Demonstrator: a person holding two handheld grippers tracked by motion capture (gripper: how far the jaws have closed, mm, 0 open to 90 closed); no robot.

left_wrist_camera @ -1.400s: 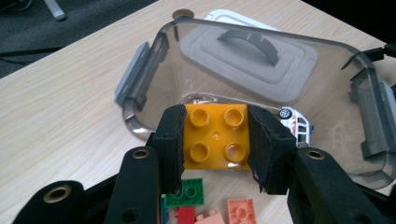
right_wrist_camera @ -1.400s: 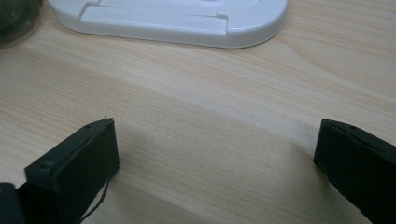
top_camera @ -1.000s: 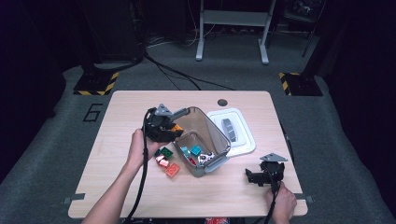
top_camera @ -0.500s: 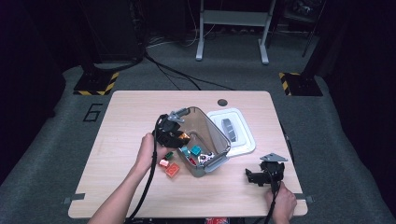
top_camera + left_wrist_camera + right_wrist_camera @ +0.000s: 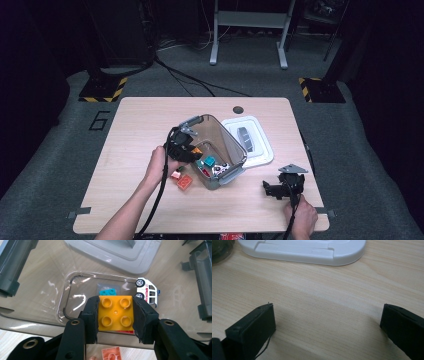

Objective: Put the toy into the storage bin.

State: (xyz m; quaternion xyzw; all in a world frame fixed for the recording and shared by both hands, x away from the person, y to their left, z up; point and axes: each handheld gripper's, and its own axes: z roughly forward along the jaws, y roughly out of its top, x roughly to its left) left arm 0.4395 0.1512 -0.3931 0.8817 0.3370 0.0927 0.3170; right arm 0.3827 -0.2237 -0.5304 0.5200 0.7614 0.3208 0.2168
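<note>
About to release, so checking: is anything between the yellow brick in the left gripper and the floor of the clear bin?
Nothing visible blocks it. The left gripper holds the yellow brick over the clear bin. A teal brick and a toy car lie on its floor just beyond.

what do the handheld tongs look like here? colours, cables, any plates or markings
Both tongs are black. The left tongs have two chunky arms with brass-coloured screw eyelets and dark padded faces on the jaws. The right tongs carry a grey three-cornered plate on top; their jaws are plain black blocks. A black cable trails from each toward the person. Forearms are bare, no sleeves in view. No markings can be made out.
</note>
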